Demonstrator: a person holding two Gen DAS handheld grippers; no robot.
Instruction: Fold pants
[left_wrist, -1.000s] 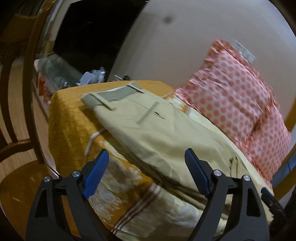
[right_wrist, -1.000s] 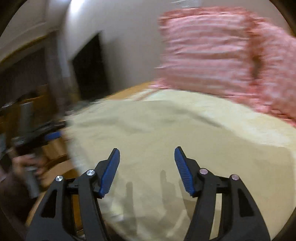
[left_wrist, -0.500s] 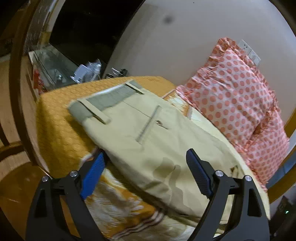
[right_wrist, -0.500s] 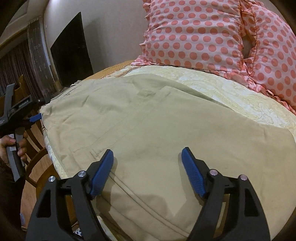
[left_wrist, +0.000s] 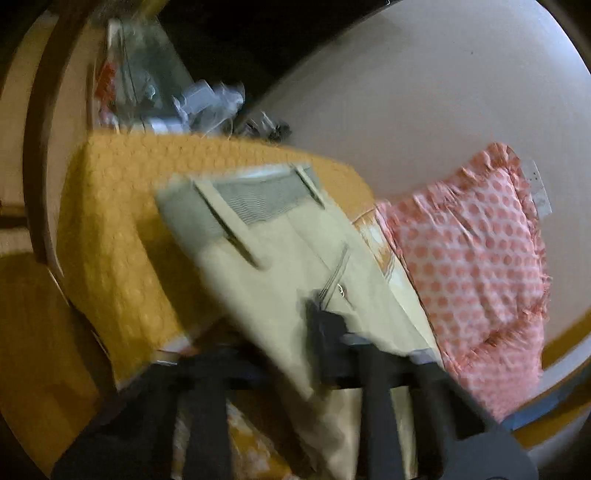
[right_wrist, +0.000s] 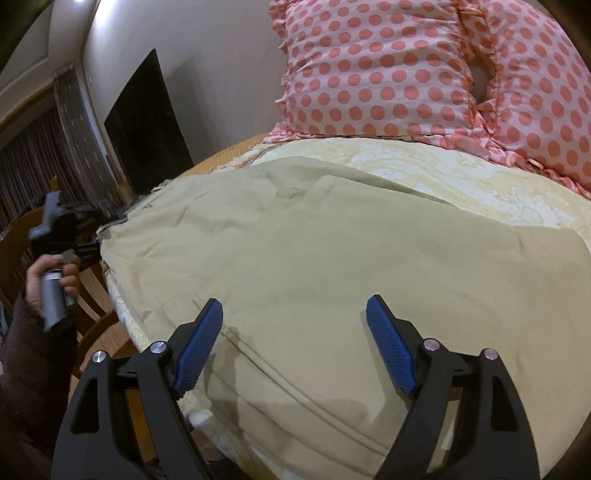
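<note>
Pants (right_wrist: 314, 258) flat on bed (right_wrist: 461, 173) — right claw (right_wrist: 295, 332) spread above them

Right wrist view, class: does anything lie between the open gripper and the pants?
Nothing visible does. The right gripper hangs open directly over the beige pants on the bed, with only bare fabric between its fingers.

We see a polka-dot pillow (right_wrist: 373, 66) leaning on the wall (left_wrist: 406, 92). Orange bedspread (left_wrist: 110, 221) covers the bed; blurry clutter (left_wrist: 207, 103) behind it.
</note>
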